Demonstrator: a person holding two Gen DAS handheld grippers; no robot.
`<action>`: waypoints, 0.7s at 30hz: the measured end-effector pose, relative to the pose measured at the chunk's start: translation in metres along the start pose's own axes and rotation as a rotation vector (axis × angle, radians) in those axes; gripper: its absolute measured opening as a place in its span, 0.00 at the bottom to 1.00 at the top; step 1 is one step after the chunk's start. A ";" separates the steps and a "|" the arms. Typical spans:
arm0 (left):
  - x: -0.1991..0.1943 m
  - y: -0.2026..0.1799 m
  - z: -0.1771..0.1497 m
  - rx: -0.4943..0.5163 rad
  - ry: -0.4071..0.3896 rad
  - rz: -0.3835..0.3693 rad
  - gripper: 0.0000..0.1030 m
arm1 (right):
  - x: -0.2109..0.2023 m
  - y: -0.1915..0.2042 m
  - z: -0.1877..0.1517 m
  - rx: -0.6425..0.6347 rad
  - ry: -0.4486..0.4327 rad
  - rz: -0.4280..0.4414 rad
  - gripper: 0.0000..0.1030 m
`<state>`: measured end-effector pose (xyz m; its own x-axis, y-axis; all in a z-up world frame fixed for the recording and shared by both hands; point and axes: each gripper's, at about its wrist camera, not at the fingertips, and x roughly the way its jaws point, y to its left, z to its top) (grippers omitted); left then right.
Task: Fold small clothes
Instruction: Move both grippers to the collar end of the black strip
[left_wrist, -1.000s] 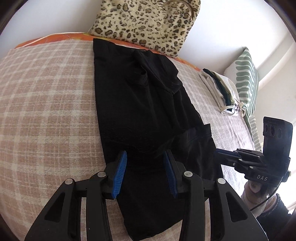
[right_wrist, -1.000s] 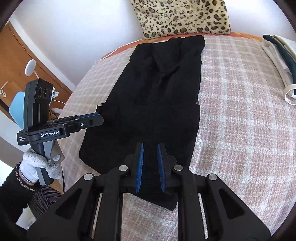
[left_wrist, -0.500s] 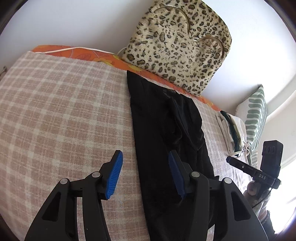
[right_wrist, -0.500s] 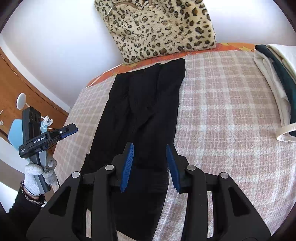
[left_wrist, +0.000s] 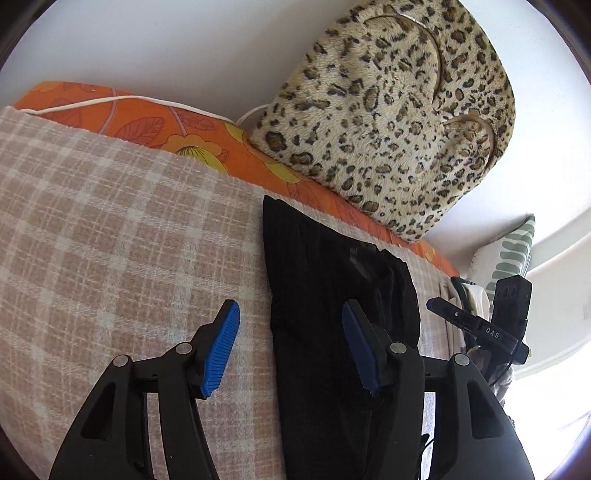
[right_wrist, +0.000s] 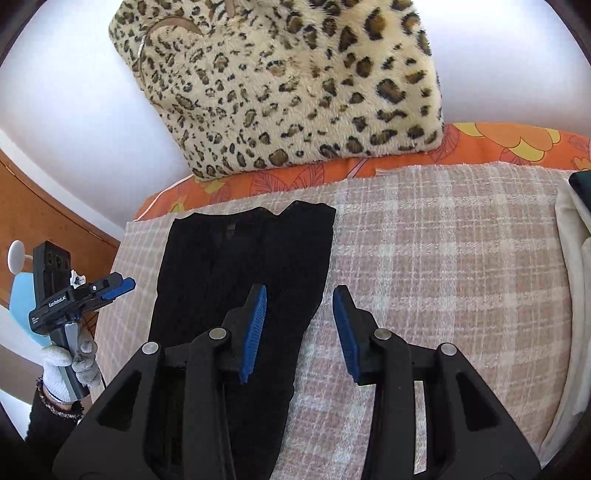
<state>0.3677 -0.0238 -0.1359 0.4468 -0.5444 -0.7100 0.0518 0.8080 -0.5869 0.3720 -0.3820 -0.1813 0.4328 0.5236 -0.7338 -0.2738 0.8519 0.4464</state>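
So the black garment is lying flat in a long strip on the bed's plaid blanket, top end just short of the leopard-print bag. Left gripper straddles its left edge, jaws opening, not pinching anything. Right gripper sits over the right edge, spread apart and empty.

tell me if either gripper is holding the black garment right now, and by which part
Nothing is held. The left gripper, jaws opening, and the right gripper both straddle side edges of the black garment without pinching it.
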 end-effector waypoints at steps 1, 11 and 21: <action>0.005 0.001 0.004 0.000 0.004 0.003 0.55 | 0.007 -0.004 0.006 0.005 0.006 0.000 0.39; 0.047 0.006 0.025 0.021 0.036 0.021 0.55 | 0.043 -0.014 0.029 0.004 0.016 0.053 0.39; 0.055 0.002 0.033 0.065 -0.038 0.036 0.24 | 0.057 0.017 0.059 -0.116 0.012 -0.075 0.05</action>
<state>0.4216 -0.0448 -0.1632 0.4833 -0.5063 -0.7142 0.0926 0.8408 -0.5334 0.4427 -0.3368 -0.1854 0.4457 0.4575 -0.7694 -0.3389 0.8818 0.3280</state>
